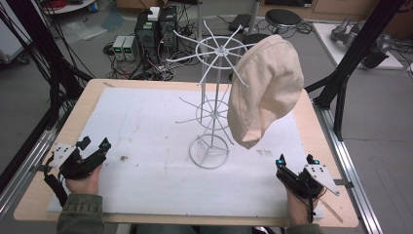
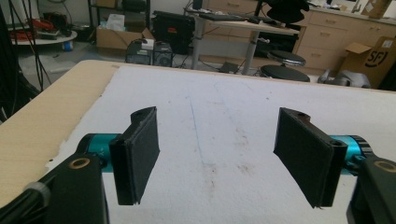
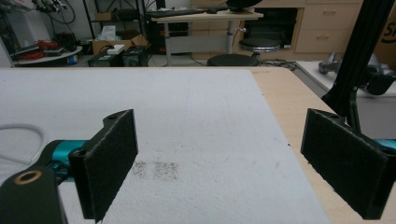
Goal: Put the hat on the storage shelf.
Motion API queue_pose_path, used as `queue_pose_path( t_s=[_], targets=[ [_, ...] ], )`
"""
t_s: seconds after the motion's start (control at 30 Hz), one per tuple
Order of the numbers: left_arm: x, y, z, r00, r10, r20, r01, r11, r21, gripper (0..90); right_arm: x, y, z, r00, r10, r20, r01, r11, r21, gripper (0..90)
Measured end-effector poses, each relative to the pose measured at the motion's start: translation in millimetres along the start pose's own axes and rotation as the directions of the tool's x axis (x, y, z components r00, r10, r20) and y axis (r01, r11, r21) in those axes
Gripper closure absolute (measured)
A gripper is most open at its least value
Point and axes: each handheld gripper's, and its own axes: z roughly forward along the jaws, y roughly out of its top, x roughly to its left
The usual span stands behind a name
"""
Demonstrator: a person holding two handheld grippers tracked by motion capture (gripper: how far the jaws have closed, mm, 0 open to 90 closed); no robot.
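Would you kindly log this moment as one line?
left gripper: open, empty | right gripper: open, empty | beige cap: hanging on wire rack | white mat

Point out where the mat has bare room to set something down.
Free: the white mat between the left tongs and the wire rack, and the near strip between both tongs. Crowded: the right side, where the beige cap hangs off the rack above the right tongs.

Left gripper [image 1: 93, 143] at near-left, held in left hand [image 1: 84, 183], jaws spread wide, nothing between them, pointing far-right. Right gripper [image 1: 295, 160] at near-right, held in right hand [image 1: 298, 202], jaws also wide apart and empty, pointing far. Both low, near edge.
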Motion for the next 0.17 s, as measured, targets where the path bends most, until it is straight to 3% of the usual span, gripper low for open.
queue_pose_path(
  t_s=[0.17],
  targets=[
    [1.6,0.0,2.2,0.9998,-0.014,0.015,0.014,0.9992,0.037,29.8,-2.9,1.1,0.1,0.9999,0.000,-0.011,0.000,1.000,0.028,9.9]
  ],
)
